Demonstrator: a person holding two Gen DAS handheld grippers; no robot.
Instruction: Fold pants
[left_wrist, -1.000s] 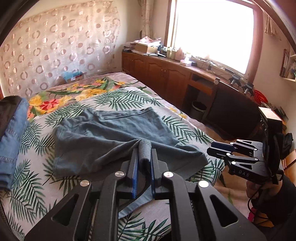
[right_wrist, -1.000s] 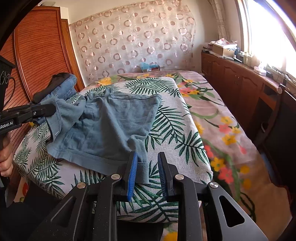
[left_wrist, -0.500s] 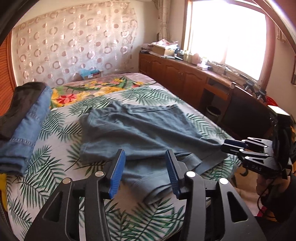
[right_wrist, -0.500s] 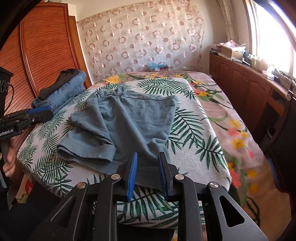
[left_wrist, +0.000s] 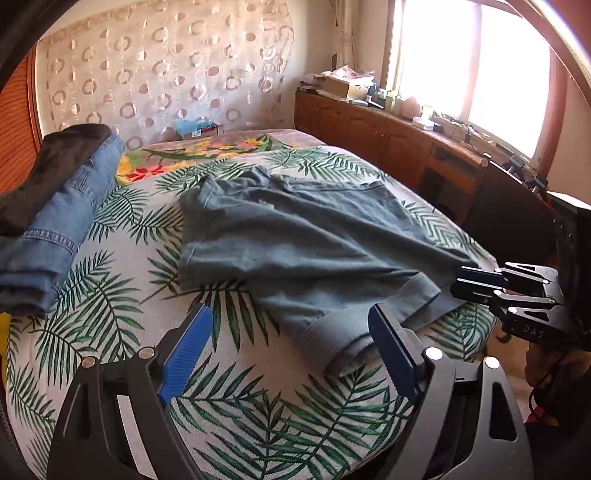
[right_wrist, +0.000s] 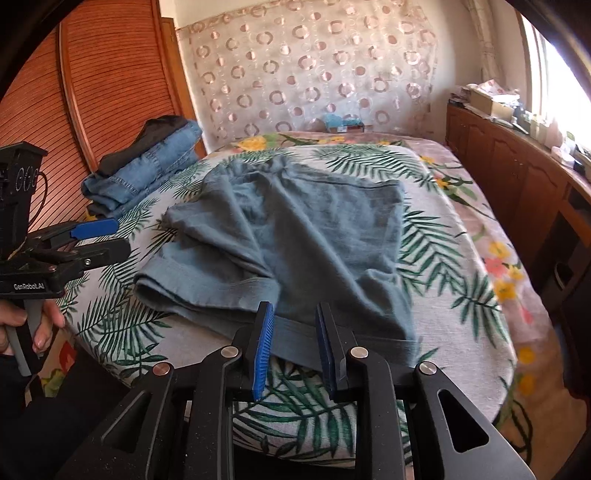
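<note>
Here, 1 pair of grey-blue soft cotton pants (left_wrist: 295, 236) lies spread on the bed with the palm-leaf printed cover (left_wrist: 110, 295), partly folded, a doubled leg end bunched at the near edge.

Left hand-held gripper (left_wrist: 291, 343), black frame with blue ribbed pads: jaws opening, spread wide over the bed cover; the folded pant leg lies just beside the right pad, nothing pinched. In the right wrist view this same tool shows at the left border, held in a person's hand (right_wrist: 33, 325).

Right hand-held gripper (right_wrist: 293, 347): jaws narrow, with the hem of the pants running between the pads; the frames do not settle whether the pads press the cloth.

Also on the bed: 1 stack of folded blue denim jeans (left_wrist: 59, 229) with a dark garment (left_wrist: 48, 166) on top, well apart from the pants, at the side near the reddish louvred wooden wardrobe (right_wrist: 92, 92).
</note>
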